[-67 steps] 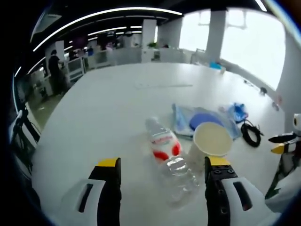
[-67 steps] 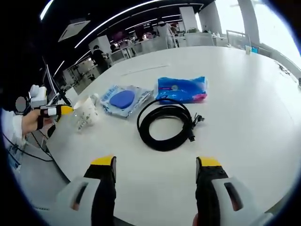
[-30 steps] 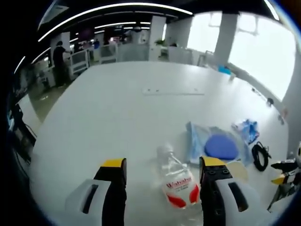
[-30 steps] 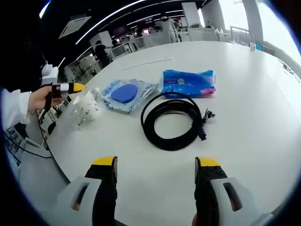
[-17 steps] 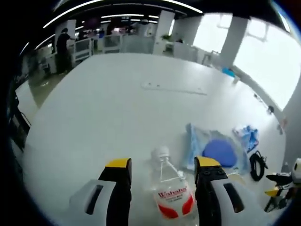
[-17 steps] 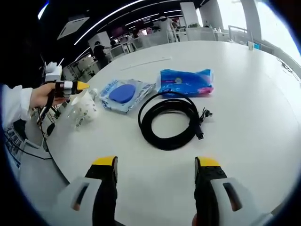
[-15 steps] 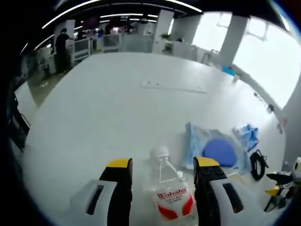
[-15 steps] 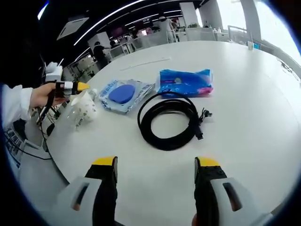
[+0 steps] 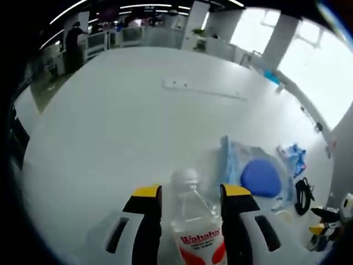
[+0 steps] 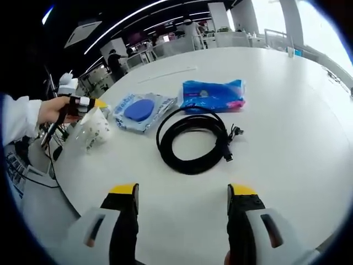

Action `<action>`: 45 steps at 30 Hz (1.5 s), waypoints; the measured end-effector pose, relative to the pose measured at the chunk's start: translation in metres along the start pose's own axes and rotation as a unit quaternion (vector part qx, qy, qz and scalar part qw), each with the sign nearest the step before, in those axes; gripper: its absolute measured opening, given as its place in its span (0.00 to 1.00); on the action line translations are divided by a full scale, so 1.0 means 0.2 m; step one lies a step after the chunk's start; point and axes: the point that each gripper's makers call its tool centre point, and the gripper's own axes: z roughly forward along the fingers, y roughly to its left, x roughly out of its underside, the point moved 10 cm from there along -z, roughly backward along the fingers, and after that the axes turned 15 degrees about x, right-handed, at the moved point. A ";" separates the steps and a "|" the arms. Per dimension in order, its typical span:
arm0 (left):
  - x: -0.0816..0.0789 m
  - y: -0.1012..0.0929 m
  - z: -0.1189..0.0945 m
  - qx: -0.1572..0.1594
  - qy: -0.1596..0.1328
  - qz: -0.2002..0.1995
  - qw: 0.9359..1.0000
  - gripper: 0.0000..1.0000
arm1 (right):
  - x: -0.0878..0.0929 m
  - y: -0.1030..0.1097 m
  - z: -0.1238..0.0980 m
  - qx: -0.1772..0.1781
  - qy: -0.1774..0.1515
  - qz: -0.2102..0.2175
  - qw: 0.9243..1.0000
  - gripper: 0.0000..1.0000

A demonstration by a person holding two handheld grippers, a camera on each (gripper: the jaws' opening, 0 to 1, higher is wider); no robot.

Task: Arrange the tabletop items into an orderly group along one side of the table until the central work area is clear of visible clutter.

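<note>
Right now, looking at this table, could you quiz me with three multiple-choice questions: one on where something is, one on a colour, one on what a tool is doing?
1. Where does the black cable lie?
A. Coiled in front of the blue packet
B. Inside the cup
C. Draped over the bottle

2. What colour are the tips of the right tool?
A. Green
B. Yellow
C. Pink

3. What is the left tool doing?
A. Gripping the cable
B. Lifting the packet
C. Straddling the bottle, one jaw on each side

Answers:
1 A: in the right gripper view the coil lies on the table just nearer than the packet.
2 B: both jaw tips show yellow caps.
3 C: in the left gripper view the bottle's neck sits between the jaws, which stand close to it; whether they touch it I cannot tell.
</note>
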 end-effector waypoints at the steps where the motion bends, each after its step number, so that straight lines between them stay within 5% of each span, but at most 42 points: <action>1: 0.00 0.00 0.00 -0.001 0.002 0.000 1.000 0.36 | 0.00 0.00 0.00 0.000 0.001 0.001 1.000 0.63; 23: 0.02 0.02 0.09 -0.007 0.016 0.001 1.000 0.31 | 0.01 0.02 0.01 -0.002 -0.001 0.005 1.000 0.62; 32: 0.02 0.03 0.09 0.000 0.010 -0.019 1.000 0.19 | -0.01 0.03 0.01 -0.009 0.007 -0.015 1.000 0.62; 45: 0.03 0.04 0.09 0.009 0.015 -0.010 1.000 0.18 | -0.04 -0.02 -0.01 -0.004 0.015 -0.035 0.999 0.63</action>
